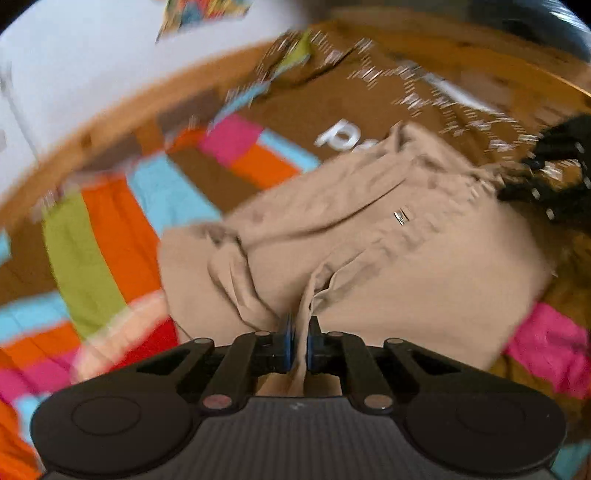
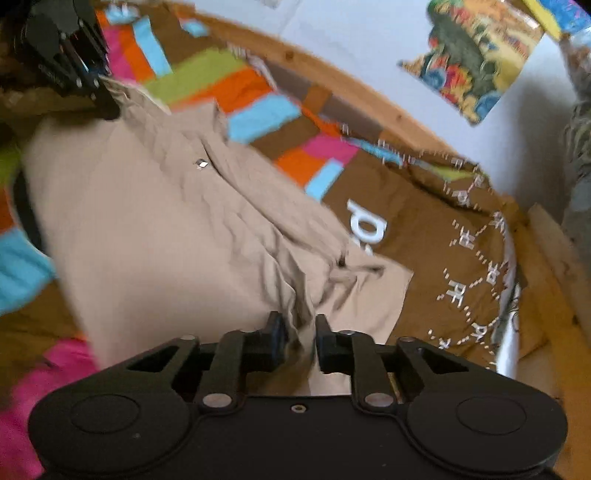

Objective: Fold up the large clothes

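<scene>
A large beige garment [image 1: 388, 251] lies spread and creased over a brown bedspread with coloured patches [image 1: 110, 240]. My left gripper [image 1: 300, 332] is shut on a bunched edge of the garment, cloth pinched between its blue pads. In the right wrist view the same beige garment [image 2: 155, 229] fills the middle, and my right gripper [image 2: 300, 328] is shut on another edge of it. The other gripper [image 2: 70, 59] shows at the top left there, at the garment's far corner. Both views are motion-blurred.
The bedspread [image 2: 424, 258] carries white lettering and a dotted white pattern. A wooden bed frame rail [image 2: 332, 74] curves behind it below a pale wall [image 2: 351, 33] with a colourful poster [image 2: 476, 55]. In the left wrist view the right gripper [image 1: 557, 170] appears dark at the right edge.
</scene>
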The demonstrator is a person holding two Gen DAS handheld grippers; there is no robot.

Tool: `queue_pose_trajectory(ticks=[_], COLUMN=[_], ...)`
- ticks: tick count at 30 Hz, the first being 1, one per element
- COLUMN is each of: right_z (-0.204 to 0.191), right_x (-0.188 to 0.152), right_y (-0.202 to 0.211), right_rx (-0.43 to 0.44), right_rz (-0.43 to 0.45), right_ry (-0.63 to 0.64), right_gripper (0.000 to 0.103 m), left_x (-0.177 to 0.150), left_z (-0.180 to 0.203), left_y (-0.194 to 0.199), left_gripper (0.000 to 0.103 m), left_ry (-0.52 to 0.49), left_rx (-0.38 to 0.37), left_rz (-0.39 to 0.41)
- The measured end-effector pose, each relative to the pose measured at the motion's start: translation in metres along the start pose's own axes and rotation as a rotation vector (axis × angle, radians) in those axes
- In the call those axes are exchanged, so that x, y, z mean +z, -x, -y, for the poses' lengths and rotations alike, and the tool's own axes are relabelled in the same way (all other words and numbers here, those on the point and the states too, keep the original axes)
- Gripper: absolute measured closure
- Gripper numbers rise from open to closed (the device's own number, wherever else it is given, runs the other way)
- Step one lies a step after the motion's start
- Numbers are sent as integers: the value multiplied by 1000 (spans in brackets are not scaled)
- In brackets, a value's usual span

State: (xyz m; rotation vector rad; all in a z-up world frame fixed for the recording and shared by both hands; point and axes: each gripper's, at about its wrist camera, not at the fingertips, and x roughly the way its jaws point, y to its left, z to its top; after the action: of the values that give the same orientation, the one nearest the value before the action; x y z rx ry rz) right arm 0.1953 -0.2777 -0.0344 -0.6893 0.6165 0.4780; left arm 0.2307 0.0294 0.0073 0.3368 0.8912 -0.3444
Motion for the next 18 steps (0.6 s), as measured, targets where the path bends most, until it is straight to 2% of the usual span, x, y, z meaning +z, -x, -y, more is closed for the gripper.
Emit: queue_pose_trajectory(ticks=[1,3,5,6,8,9,11,13,15,16,18], right_z=[-1,0,8,14,27,37,53,64,67,65,61], right_x=[-3,-10,-15,-18,-22,-24,-27,-30,-32,-33,-34], right_y=[-13,-30,-34,-33,-24,-16,2,24,41,44,44], right_rx=[-13,-24,-38,-41,-35,-15,16,31,24,11,-23], right_rz=[-16,-38,-37,-27,2,26,90,158,216,223,188], right_ry=[17,29,-2,-28,-106,-180,-332,-452,-488,-480,-452], right_gripper=[69,64,51,48,38,38,30,23,15,10,9], left_x=[-1,-7,-10,-10,-11,-11,-10,-12,-19,-22,-28], left_z=[-5,-13,-22,-28,-43,-53,-71,-85,-93,-95,-102], left_y=[-15,-36,-46,-46,-36,-27,-10,10,30,38,50], left_gripper=[94,88,67,62,42,37,19,12,8,4,1], left_ry=[31,72,117,139,164,179,215,245,252,254,296], left_rx=[-12,-17,-16,-16,-49,-75,-113,-144,-158,-150,-149], left_rz=[-16,-31,-46,-38,7,35,80,126,169,189,232])
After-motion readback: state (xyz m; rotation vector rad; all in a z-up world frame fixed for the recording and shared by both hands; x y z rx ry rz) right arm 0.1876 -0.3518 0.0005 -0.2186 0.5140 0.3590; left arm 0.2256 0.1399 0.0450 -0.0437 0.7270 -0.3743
